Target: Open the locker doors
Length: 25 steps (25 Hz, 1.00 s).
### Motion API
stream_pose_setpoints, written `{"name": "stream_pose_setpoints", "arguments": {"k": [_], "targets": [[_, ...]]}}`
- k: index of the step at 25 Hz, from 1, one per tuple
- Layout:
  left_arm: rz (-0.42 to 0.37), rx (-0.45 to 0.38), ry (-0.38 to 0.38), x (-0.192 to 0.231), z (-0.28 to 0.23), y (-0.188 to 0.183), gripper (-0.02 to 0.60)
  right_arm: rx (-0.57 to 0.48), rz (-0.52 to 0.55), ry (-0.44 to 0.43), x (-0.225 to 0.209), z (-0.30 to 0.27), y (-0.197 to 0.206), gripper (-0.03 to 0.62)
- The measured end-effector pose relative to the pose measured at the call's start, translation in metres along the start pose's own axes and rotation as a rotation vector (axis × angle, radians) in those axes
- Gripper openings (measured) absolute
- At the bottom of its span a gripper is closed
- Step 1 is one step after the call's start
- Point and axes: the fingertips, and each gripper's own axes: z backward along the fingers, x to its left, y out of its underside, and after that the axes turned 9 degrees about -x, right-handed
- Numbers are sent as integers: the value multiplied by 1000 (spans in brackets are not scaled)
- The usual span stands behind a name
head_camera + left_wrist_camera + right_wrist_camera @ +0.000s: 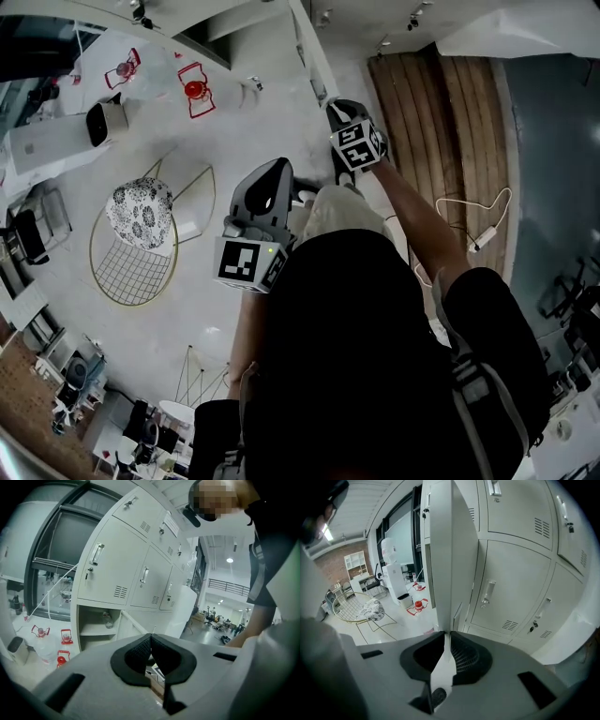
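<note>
A white locker door (450, 550) stands open, edge-on to me in the right gripper view. My right gripper (446, 633) is shut on its lower edge, and the thin panel runs down between the black pads. Closed locker doors (515, 588) with handles and vents lie just to the right. From the head view, the right gripper (339, 108) reaches forward to that door's top edge (314, 52). My left gripper (151, 637) is shut on nothing and held back from the lockers (117, 569). It hangs lower at the left in the head view (270, 178). A bottom compartment (96, 620) is open.
A gold wire chair with a patterned cushion (141, 216) stands on the floor to the left. Red-framed jugs (192, 89) sit further off. A white cable (478, 234) trails near the wooden strip on the right. A water dispenser (391, 569) stands by the window.
</note>
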Motion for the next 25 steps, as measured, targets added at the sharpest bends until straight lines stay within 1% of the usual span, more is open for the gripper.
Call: {"name": "stream_pose_setpoints", "arguments": {"k": [12,16,20,25], "targets": [[-3,-23,-40,-29,-32,-1,18,1,16,-3,-61,16,12,44],[-5,-36,-41,-39,-42,-1,18,6,28,-12,-73,19,14,44],[6,-37,-63,-43,-48,1,18,6,45,-28,-77,19,15,43],[-12,-55,-65,-45,-53,-2,18,-9,50,-32,-83,23,10,43]]}}
